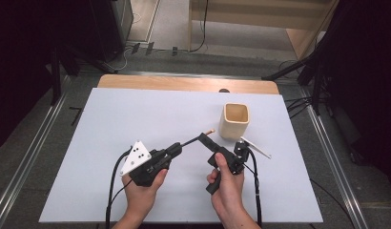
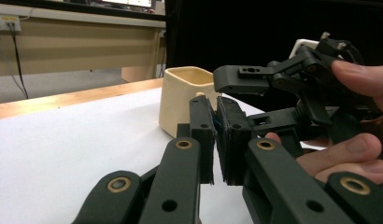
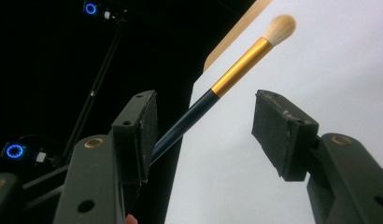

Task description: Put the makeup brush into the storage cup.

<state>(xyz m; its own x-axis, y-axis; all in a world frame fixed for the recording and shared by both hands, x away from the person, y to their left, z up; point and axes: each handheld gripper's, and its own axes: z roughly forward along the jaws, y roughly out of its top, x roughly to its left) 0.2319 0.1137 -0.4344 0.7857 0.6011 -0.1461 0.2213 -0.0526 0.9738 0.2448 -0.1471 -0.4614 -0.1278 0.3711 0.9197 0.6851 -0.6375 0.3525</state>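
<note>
Left tongs [image 1: 180, 146] clamped on brush [image 1: 199, 137], tip toward cup [image 1: 235, 121]; right tongs [image 3: 206, 133] spread around handle, nearer cup

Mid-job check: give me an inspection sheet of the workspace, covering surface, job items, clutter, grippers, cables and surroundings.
Surface: white table top, wooden strip along the far edge.
Job's things: brush, dark handle, gold ferrule, pale bristles; beige square cup upright, apart from the brush.
Clutter: one small dark item on the wooden strip, too small to tell.
Grippers: left hand-held gripper shut on the brush; right hand-held gripper open, handle passing between its jaws.
Cables: black cables trail towards the person.
Surroundings: grey floor, dark curtains, stand legs.
</note>
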